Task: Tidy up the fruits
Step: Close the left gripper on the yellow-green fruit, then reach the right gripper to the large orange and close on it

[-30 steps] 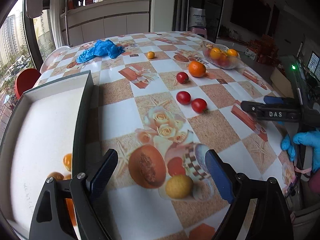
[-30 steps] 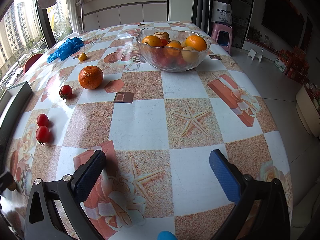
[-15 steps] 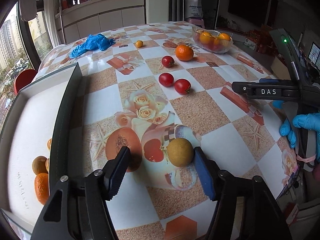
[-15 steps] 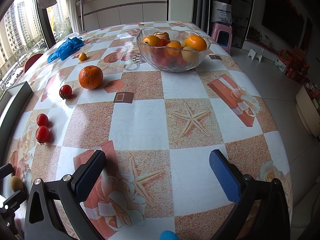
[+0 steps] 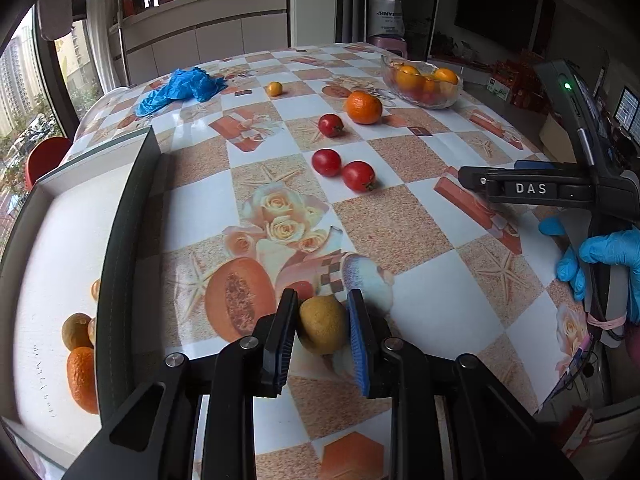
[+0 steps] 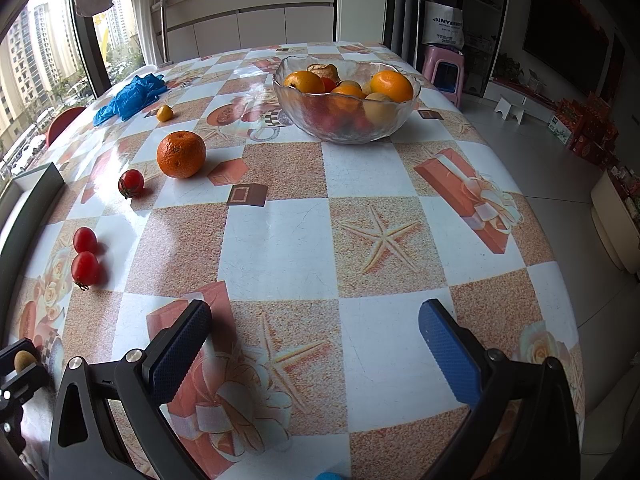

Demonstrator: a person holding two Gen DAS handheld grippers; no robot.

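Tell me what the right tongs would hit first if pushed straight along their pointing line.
Probably the bare checked tablecloth: the open right tongs slant down at it, holding nothing. The clear glass fruit bowl lies farther along, though depth is unclear.

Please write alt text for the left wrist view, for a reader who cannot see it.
The left claw is shut on a small yellow-brown fruit on a patterned tablecloth. Three cherry tomatoes, an orange and a glass fruit bowl lie beyond; a white tray holding fruit sits left.
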